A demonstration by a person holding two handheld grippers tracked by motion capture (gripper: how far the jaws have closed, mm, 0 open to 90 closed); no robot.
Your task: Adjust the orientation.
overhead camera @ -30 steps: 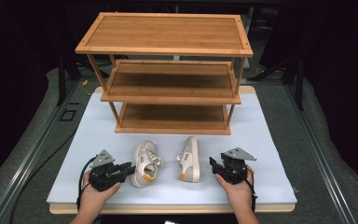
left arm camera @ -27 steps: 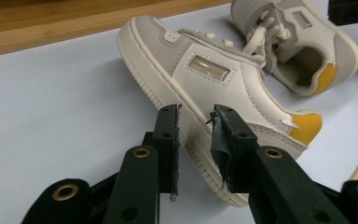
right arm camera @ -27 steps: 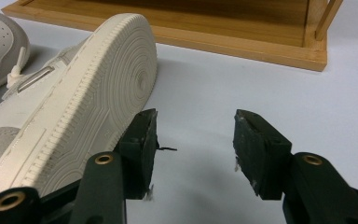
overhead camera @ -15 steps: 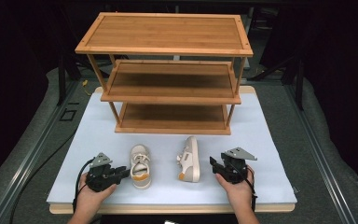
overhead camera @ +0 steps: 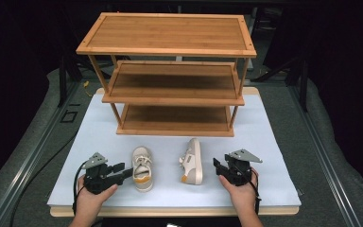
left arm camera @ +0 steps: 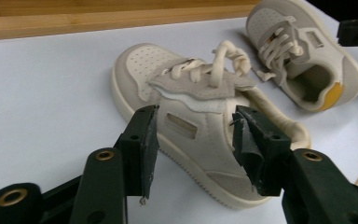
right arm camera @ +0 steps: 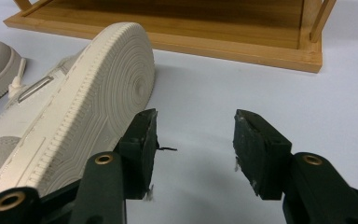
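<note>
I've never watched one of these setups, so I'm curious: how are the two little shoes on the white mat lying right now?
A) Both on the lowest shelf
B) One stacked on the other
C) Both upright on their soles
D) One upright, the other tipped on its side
D: the left shoe stands upright with its laces up, while the right shoe lies on its side, its ribbed sole facing the right gripper.

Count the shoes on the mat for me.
2. Left shoe stands upright by the left gripper; right shoe lies on its side near the right gripper.
</note>
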